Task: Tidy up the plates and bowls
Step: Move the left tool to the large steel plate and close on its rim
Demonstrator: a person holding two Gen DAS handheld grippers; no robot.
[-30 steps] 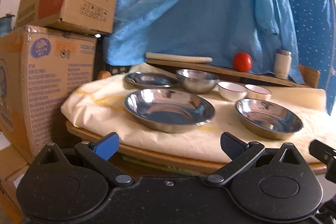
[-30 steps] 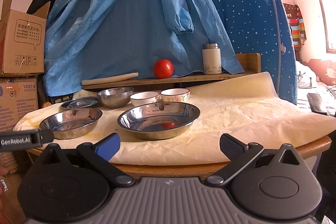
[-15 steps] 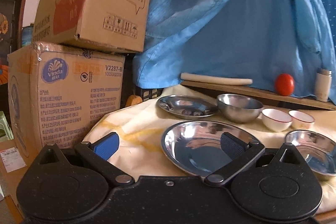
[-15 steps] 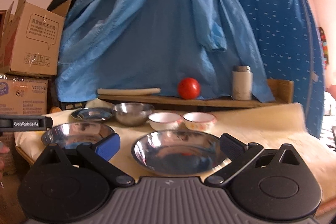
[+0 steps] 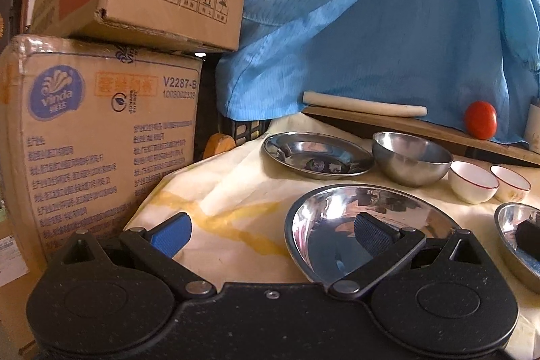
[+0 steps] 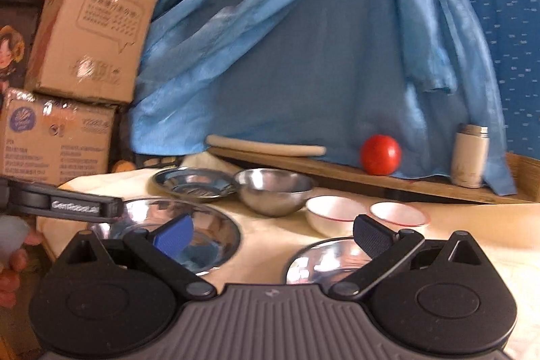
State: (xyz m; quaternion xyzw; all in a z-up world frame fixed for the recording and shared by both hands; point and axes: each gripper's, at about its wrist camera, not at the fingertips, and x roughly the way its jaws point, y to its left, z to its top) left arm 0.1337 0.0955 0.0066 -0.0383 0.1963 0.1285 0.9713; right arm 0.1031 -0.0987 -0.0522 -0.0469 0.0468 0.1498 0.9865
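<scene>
My left gripper (image 5: 271, 233) is open and empty, its right finger over the near left steel plate (image 5: 324, 221). My right gripper (image 6: 271, 233) is open and empty, between that plate (image 6: 216, 225) and the near right steel plate (image 6: 324, 258). Behind them stand a flat steel plate (image 5: 314, 154), a deep steel bowl (image 5: 411, 157) and two small white bowls (image 5: 472, 181), (image 5: 509, 183). These also show in the right wrist view: flat plate (image 6: 195, 184), steel bowl (image 6: 275, 193), white bowls (image 6: 332, 216), (image 6: 398, 213). The left gripper's side (image 6: 67, 203) shows at the left.
The table wears a cream cloth (image 5: 229, 194). A wooden board (image 6: 388, 181) at the back carries a rolling pin (image 6: 266, 145), a tomato (image 6: 379, 154) and a white flask (image 6: 470, 159). Stacked cardboard boxes (image 5: 94, 130) stand left of the table. Blue fabric (image 6: 303, 56) hangs behind.
Both grippers have moved forward over the table, closer to the near steel plates. The left one also swung left toward the boxes. Both stay open.
</scene>
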